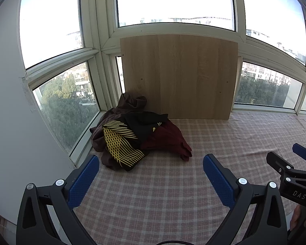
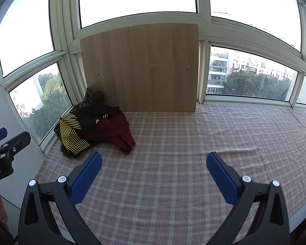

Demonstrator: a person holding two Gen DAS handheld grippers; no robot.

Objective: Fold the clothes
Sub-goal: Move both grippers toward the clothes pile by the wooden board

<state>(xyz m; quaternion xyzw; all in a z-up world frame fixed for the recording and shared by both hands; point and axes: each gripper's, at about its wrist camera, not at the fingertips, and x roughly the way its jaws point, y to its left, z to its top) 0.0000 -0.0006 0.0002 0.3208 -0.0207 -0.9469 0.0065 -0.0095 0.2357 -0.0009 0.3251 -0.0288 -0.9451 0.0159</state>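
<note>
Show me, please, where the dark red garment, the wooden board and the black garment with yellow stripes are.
dark red garment [image 1: 167, 137]: left wrist view, its middle folds.
wooden board [image 2: 140, 67]: right wrist view, centre of its face.
black garment with yellow stripes [image 1: 120, 143]: left wrist view, striped part.

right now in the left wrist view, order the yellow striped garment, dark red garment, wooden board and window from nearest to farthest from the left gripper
Measured from the left gripper, open above the checked cloth:
1. Yellow striped garment, front left of the pile.
2. Dark red garment, on the pile's right side, a close second.
3. Wooden board, upright behind the pile.
4. Window, behind the board.
</note>
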